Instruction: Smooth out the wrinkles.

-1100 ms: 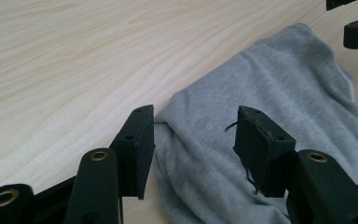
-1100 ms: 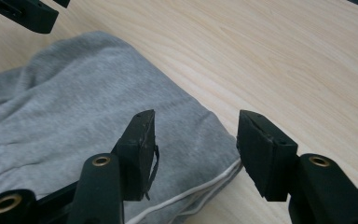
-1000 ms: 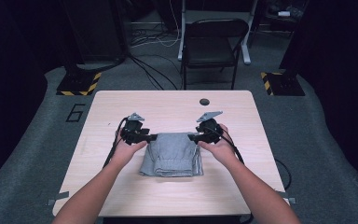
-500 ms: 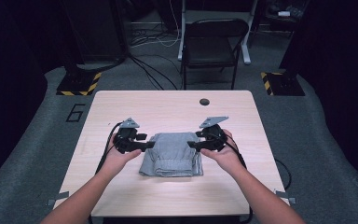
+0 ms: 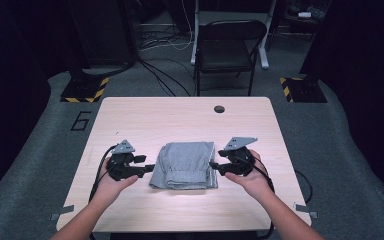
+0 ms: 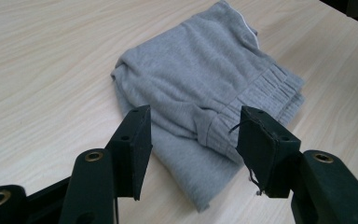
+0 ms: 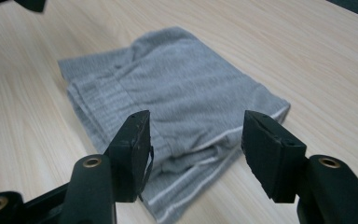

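a folded grey garment [image 5: 185, 165] lies on the pale wooden table [image 5: 180, 115], in the lower middle of the high view, with its ribbed waistband showing toward the bottom edge of the fold. the left gripper [image 5: 147, 169] sits at the lower left of that frame, just beside the cloth's left edge, and the right gripper [image 5: 212, 166] sits at the lower right, just beside the cloth's right edge. in the left gripper view the garment [image 6: 205, 107] fills the centre and upper right, and the left gripper [image 6: 193, 140] has its two black jaws spread wide with nothing between them but the cloth lying beyond. in the right gripper view the garment [image 7: 168, 107] spreads across the middle, and the right gripper [image 7: 196, 144] likewise stands wide open, holding nothing.
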`<control>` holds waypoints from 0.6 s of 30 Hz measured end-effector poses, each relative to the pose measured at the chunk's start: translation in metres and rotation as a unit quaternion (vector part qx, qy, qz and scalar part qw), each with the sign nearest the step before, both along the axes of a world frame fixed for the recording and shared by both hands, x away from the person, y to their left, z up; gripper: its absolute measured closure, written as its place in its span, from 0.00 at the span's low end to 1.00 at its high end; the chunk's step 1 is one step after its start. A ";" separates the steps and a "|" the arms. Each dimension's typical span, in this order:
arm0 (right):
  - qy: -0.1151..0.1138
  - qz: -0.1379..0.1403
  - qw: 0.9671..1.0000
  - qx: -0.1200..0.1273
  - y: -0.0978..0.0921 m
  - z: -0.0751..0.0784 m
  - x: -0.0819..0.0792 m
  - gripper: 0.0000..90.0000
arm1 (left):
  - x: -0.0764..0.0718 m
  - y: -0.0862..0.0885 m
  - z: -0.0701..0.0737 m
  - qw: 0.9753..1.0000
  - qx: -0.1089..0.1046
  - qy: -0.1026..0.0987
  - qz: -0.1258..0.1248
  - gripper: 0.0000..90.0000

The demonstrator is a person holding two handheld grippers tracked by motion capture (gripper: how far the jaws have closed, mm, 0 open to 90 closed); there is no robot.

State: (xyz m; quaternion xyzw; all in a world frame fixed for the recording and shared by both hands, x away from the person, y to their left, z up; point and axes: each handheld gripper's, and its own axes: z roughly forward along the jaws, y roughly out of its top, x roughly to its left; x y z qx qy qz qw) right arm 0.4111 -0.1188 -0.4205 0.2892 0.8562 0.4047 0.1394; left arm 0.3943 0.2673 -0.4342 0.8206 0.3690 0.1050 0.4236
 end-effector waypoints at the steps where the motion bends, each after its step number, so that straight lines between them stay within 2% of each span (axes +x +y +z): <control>1: 0.000 -0.003 1.000 -0.002 -0.001 0.000 -0.003 0.47 | -0.002 0.002 -0.001 1.000 -0.006 0.000 0.005 0.50; 4: -0.006 -0.007 1.000 -0.007 -0.008 -0.004 -0.009 0.47 | -0.008 0.012 -0.004 1.000 -0.014 0.000 0.014 0.49; 8: 0.000 -0.017 1.000 0.003 -0.020 -0.012 -0.015 0.47 | -0.012 0.025 -0.011 0.999 -0.013 0.001 0.033 0.49; 10: 0.002 -0.025 1.000 0.008 -0.026 -0.017 -0.016 0.47 | -0.013 0.032 -0.015 0.999 -0.008 0.000 0.038 0.49; 11: 0.004 -0.030 1.000 0.008 -0.030 -0.020 -0.017 0.47 | -0.014 0.033 -0.016 0.999 -0.017 0.004 0.046 0.49; 15: 0.009 -0.047 0.999 0.006 -0.042 -0.029 -0.017 0.47 | -0.015 0.044 -0.026 0.998 -0.002 0.002 0.059 0.49; 18: 0.009 -0.065 0.998 0.014 -0.051 -0.032 -0.019 0.47 | -0.017 0.050 -0.032 0.997 -0.011 0.008 0.072 0.49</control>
